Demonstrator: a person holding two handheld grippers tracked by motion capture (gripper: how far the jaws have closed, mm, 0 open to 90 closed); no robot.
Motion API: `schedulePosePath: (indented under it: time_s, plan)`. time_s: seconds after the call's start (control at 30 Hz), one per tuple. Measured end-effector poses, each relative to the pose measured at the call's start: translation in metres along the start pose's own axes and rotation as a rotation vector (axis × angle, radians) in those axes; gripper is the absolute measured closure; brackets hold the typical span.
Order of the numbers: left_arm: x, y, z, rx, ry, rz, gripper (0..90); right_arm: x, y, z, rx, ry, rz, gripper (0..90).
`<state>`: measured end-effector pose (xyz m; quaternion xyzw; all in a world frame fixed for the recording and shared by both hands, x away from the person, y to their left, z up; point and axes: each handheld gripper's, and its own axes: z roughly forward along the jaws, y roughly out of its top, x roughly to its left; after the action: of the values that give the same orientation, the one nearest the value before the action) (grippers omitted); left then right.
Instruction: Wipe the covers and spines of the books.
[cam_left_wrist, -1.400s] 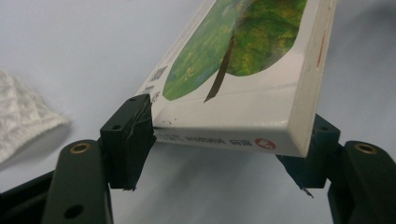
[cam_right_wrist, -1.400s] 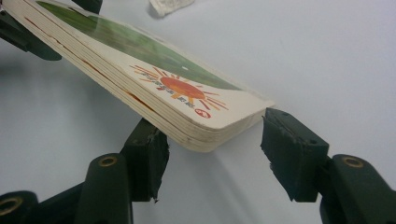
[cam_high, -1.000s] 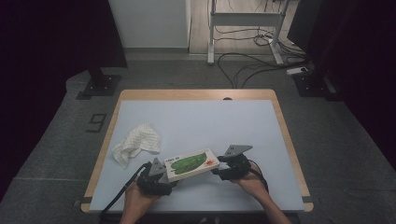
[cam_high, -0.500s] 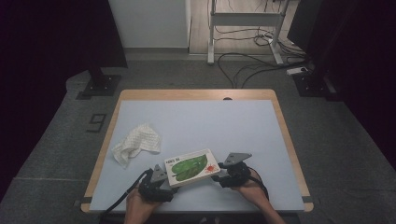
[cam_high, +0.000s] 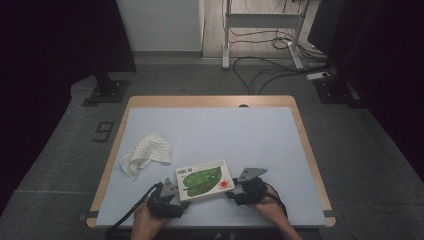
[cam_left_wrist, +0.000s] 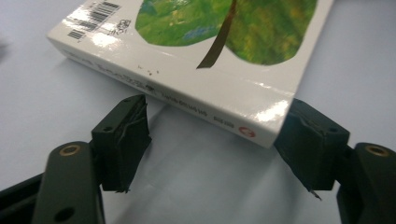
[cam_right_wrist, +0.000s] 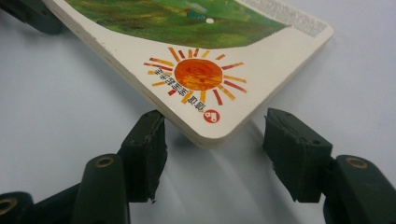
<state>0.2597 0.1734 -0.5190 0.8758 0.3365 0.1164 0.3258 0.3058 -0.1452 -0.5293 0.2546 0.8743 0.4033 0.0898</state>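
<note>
Since the earlier frame the book (cam_high: 204, 180) has come nearer the counter's (cam_high: 210, 130) near edge, lying flat between both hands, the crumpled cloth (cam_high: 146, 154) well apart. Left hand-held gripper (cam_left_wrist: 217, 140) stands open at the spine corner (one pad possibly touching); right hand-held gripper (cam_right_wrist: 212, 151), just widened, straddles the sun corner ungripped. This looks like repositioning; the next move calls for closing both before lifting.

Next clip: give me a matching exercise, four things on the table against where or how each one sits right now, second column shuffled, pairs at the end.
1. book
2. cloth
3. left gripper
4. right gripper

A. crumpled, near the table's left edge
B. jaws open around the corner with the orange sun
C. lies between the two grippers, green leaf on its cover
D. jaws open at the spine end, by the barcode side

Pairs: 1-C, 2-A, 3-D, 4-B
</note>
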Motion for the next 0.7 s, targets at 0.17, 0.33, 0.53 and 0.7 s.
schedulePosePath:
  time_s: [0.17,0.33,0.53,0.7]
  plan:
    - [0.004,0.000,-0.009,-0.026,-0.041,0.005,23.8,-0.002,-0.002,-0.007,-0.021,-0.006,0.003,37.2]
    - [0.015,0.002,-0.019,-0.050,-0.036,-0.008,20.7,-0.009,-0.002,-0.018,-0.024,-0.023,0.004,29.9]
    - [0.030,0.011,-0.029,-0.060,-0.024,-0.019,14.7,-0.021,-0.011,-0.030,-0.012,-0.067,0.022,16.1]
    - [0.045,0.019,-0.036,-0.087,-0.027,-0.052,14.1,-0.034,-0.023,-0.040,-0.003,-0.110,0.049,13.2]
